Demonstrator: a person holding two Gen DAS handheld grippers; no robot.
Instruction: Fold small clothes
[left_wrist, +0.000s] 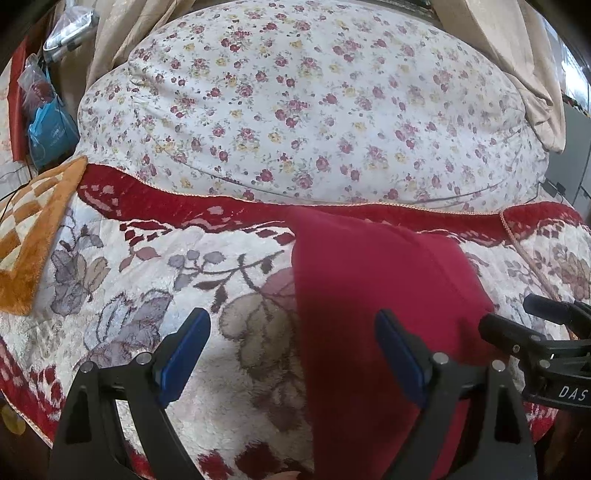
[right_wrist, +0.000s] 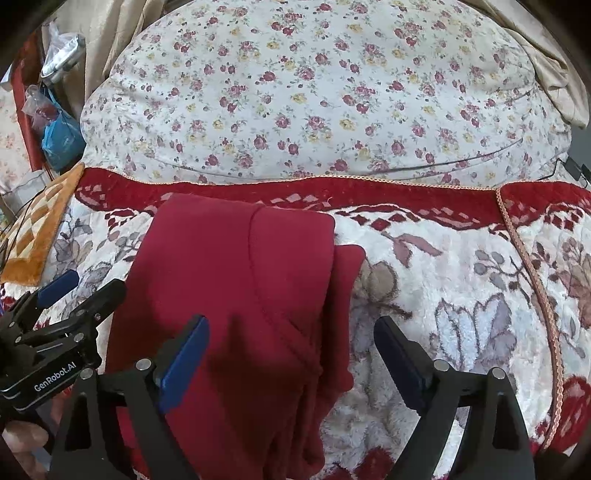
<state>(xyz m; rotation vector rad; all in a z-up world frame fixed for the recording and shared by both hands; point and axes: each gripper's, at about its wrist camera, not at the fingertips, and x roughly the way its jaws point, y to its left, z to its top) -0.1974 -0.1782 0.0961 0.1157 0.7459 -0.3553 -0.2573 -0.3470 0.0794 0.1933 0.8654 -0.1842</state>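
Dark red garment (right_wrist: 240, 295), soft knit with stitched seams, folded into a long rounded-cornered strip, lying flat on a plush blanket (right_wrist: 461, 295) of cream pile woven with grey and brown leaves inside a crimson border. A narrower layer of the same red cloth peeking out along the right edge in the right wrist view. Left gripper (left_wrist: 291, 343) spread wide, blue pads facing inward, nothing clamped; one finger over bare blanket, the other over the left part of the garment, contact impossible to judge. Right gripper (right_wrist: 291, 350) likewise wide apart and empty, left finger above the red cloth, right finger above the cream pile; no grip on anything. Both tools side by side, each showing at the edge of the other's view. Beyond the blanket's braided trim, a large puffy cushion (left_wrist: 303, 103) in white cotton scattered with small red and yellow roses. Off to the left, an orange-and-cream checked mat (left_wrist: 33, 236), fuzzy, plus a blue plastic bag (left_wrist: 51, 133) and clear wrappers. Beige curtain (left_wrist: 532, 74) hanging behind.
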